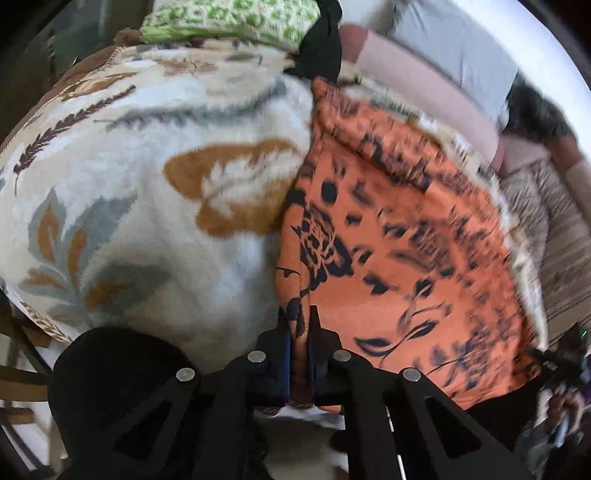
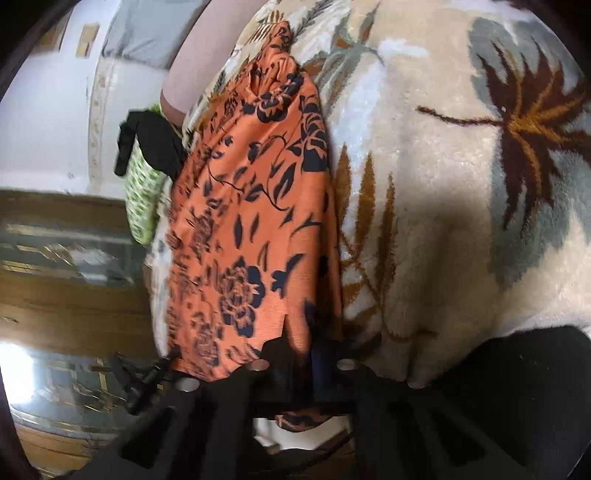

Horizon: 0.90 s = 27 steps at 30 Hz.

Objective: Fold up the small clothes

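You are holding the orange garment (image 1: 399,236) by its near edge with both tools, and it is lying spread over the leaf-patterned fleece blanket (image 1: 147,177) that covers the bed. Your left hand-held gripper (image 1: 299,332) is clamped tight on a gathered fold of the orange cloth at its left near corner, the fabric showing between the two dark pads. Your right hand-held gripper (image 2: 303,350) is likewise closed, and the orange hem is running down between its jaws, so it appears to be pinching the opposite near corner; shadow is hiding the exact contact there. In the left wrist view the garment is stretching away from you towards a black piece of clothing (image 1: 321,40) and a green-and-white patterned cushion (image 1: 236,18) at the far end of the blanket. Judging from this, you are at the start of a fold: both near corners are taken up and the far part is lying flat. The next move is probably calling for you to lift both corners together, keeping them level and the edge between them taut, and to carry them over towards the far edge so the cloth is doubling on itself. Watch that neither pinch is also catching the fleece pile beneath.
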### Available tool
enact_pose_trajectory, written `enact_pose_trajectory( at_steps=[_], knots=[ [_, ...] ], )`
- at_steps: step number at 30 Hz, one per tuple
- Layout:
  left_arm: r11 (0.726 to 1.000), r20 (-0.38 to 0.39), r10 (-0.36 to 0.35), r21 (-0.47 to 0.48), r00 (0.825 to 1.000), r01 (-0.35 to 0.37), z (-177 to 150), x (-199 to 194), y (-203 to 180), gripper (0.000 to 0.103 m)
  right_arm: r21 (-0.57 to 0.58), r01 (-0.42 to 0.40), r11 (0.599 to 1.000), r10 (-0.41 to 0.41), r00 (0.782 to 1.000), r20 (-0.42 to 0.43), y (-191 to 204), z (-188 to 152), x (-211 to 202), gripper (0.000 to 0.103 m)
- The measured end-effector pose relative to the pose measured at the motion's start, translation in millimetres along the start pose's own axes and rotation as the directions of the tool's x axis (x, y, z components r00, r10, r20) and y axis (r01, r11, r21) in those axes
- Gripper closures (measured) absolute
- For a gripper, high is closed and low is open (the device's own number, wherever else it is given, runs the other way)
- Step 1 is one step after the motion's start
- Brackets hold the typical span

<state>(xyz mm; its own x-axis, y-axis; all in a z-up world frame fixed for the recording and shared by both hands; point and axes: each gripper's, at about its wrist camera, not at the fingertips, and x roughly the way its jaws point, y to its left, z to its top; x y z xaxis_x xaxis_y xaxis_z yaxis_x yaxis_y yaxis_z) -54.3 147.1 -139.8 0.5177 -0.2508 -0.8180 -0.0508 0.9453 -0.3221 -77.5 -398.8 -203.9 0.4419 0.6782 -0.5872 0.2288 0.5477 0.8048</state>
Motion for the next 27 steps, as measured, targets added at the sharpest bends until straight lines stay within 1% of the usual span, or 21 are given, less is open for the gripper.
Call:
enact_pose_trajectory(
  at_steps=[2, 4, 6, 8, 10, 12, 13, 14, 15, 16, 17, 19, 21, 22, 23, 24, 26, 27],
  knots=[
    [1.0, 0.013, -0.005, 0.018, 1.0, 0.005, 3, -5, -2, 0.097, 0.006, -0.011, 1.0, 0.011, 0.999, 0.038, 0, 1, -15, 0.096],
    [1.0, -0.011, 0.003, 0.021, 1.0, -0.003, 2, 1, -1, 0.097, 0.013, 0.014, 1.0, -0.015, 0.999, 0.043, -6, 3, -19, 0.097],
    [1.0, -0.022, 0.001, -0.001, 1.0, -0.001, -1, 1, 3, 0.097, 0.046, 0.045, 0.998, -0.047, 0.998, 0.037, -17, 4, -21, 0.097],
    [1.0, 0.003, -0.011, -0.006, 1.0, 0.011, -5, -11, 1, 0.097, 0.065, 0.058, 0.996, -0.061, 0.997, 0.05, -23, 2, -28, 0.097],
    [1.0, 0.022, -0.015, 0.014, 1.0, 0.015, -8, -20, -4, 0.097, 0.071, 0.068, 0.995, -0.073, 0.995, 0.071, -24, -2, -38, 0.097],
    [1.0, -0.007, -0.001, 0.024, 1.0, 0.001, -8, -10, -2, 0.097, 0.069, 0.081, 0.994, -0.085, 0.994, 0.064, -26, -2, -40, 0.098],
    [1.0, -0.037, 0.011, 0.009, 0.999, -0.01, -8, 0, 1, 0.097, 0.082, 0.082, 0.993, -0.086, 0.995, 0.055, -31, -1, -37, 0.101],
    [1.0, -0.073, 0.017, -0.02, 0.997, -0.019, -9, 11, 7, 0.097, 0.085, 0.068, 0.994, -0.072, 0.997, 0.041, -32, 2, -34, 0.102],
    [0.999, -0.081, 0.017, -0.029, 0.997, -0.02, -9, 15, 7, 0.097, 0.066, 0.065, 0.996, -0.066, 0.998, 0.023, -31, 4, -34, 0.101],
    [1.0, -0.073, 0.023, -0.017, 0.997, -0.024, -10, 16, 5, 0.097, 0.046, 0.059, 0.997, -0.06, 0.998, 0.01, -25, 5, -31, 0.096],
    [1.0, -0.059, 0.031, 0.004, 0.998, -0.031, -10, 15, 1, 0.097, 0.031, 0.059, 0.998, -0.059, 0.998, 0.004, -20, 5, -30, 0.095],
    [0.999, -0.049, 0.035, 0.026, 0.998, -0.033, -11, 14, -2, 0.096, -0.013, 0.113, 0.994, -0.113, 0.994, 0.006, -9, 7, -29, 0.094],
    [1.0, -0.056, 0.028, 0.012, 0.998, -0.027, -11, 16, 2, 0.096, -0.046, 0.142, 0.989, -0.14, 0.989, 0.036, -4, 11, -32, 0.093],
    [1.0, -0.061, 0.02, -0.002, 0.998, -0.02, -11, 17, 5, 0.096, -0.044, 0.146, 0.988, -0.145, 0.989, 0.031, -5, 13, -31, 0.085],
    [1.0, -0.062, 0.015, -0.01, 0.998, -0.016, -10, 19, 6, 0.096, -0.039, 0.15, 0.988, -0.149, 0.989, 0.018, -6, 15, -27, 0.079],
    [1.0, -0.063, 0.012, -0.016, 0.998, -0.013, -10, 19, 8, 0.095, -0.044, 0.157, 0.987, -0.157, 0.988, 0.001, -5, 16, -23, 0.079],
    [1.0, -0.067, 0.012, -0.015, 0.998, -0.013, -10, 20, 9, 0.094, -0.057, 0.147, 0.988, -0.149, 0.988, -0.046, -2, 16, -13, 0.079],
    [1.0, -0.067, 0.013, -0.012, 0.998, -0.013, -11, 20, 7, 0.094, -0.074, 0.153, 0.985, -0.159, 0.984, -0.075, 2, 12, -7, 0.079]
  ],
)
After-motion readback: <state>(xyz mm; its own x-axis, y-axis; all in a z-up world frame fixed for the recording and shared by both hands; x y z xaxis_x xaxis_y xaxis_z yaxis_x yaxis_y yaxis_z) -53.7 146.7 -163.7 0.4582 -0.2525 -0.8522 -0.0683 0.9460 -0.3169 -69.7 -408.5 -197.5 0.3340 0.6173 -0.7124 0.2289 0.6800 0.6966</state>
